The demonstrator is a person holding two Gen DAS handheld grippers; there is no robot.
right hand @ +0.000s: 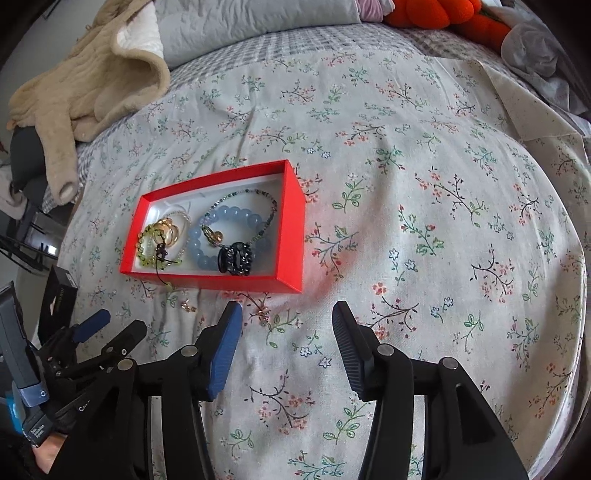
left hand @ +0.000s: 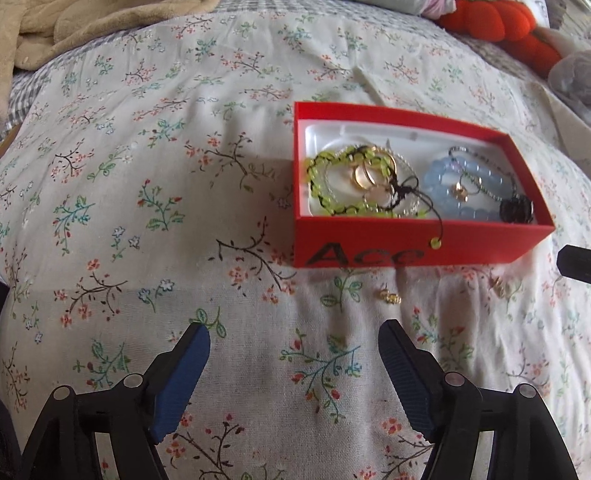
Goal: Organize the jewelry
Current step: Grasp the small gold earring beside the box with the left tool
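A red box [left hand: 369, 243] [right hand: 236, 282] lies on the floral bedspread, holding a green bead bracelet [left hand: 325, 177] [right hand: 146, 236], gold rings [left hand: 365, 175] [right hand: 168, 227], a blue bead bracelet [left hand: 439, 184] [right hand: 229, 225] and a black hair clip [left hand: 517, 210] [right hand: 234, 258]. Two small gold earrings lie loose on the cloth in front of the box, one [left hand: 390, 297] [right hand: 186, 305] to the left and the other [left hand: 498, 286] [right hand: 263, 314] to the right. My left gripper [left hand: 295, 332] [right hand: 118, 323] is open and empty, just short of the left earring. My right gripper [right hand: 286, 312] is open, the right earring lying near its left fingertip.
A beige plush blanket [right hand: 85, 85] is heaped at the far left of the bed. An orange plush toy [right hand: 443, 14] and grey fabric [right hand: 532, 62] lie at the far right. A dark chair [right hand: 26, 158] stands past the bed's left edge.
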